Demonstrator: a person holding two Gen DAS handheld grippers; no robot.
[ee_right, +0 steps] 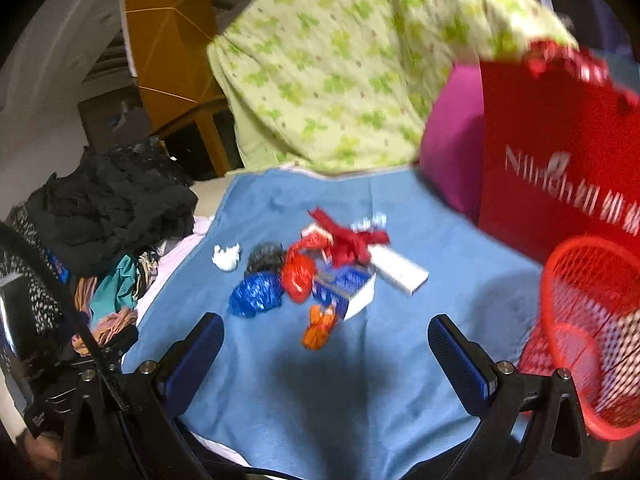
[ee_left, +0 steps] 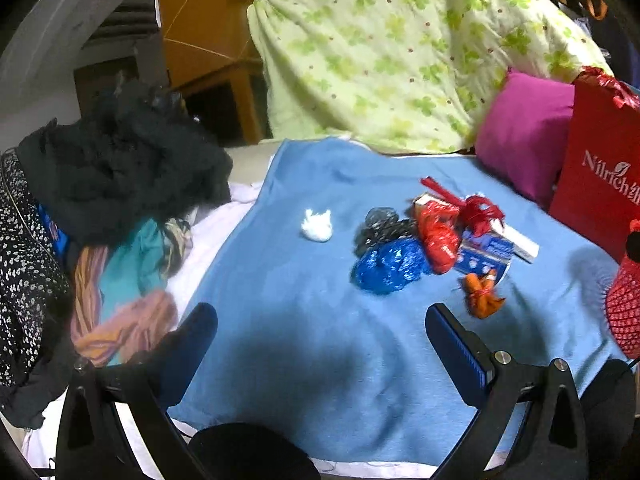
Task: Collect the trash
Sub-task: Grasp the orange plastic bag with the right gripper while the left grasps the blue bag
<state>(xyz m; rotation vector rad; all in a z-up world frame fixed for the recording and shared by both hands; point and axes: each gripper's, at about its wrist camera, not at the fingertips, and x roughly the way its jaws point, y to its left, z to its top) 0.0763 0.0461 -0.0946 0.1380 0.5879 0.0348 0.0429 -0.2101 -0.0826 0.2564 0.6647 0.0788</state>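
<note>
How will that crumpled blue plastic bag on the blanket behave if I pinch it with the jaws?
The blue plastic bag looks thin and crinkled, so it will probably squash flat and feel very light. Its shiny surface suggests it may slip unless pinched on a fold. It touches the red bag, so a push would likely nudge that too.

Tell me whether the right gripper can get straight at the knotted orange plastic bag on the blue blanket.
Probably yes. The right gripper is open and holds nothing, and the knotted orange plastic bag lies just ahead, between its fingers, at the near edge of the pile. Only bare blue blanket lies between them.
</note>
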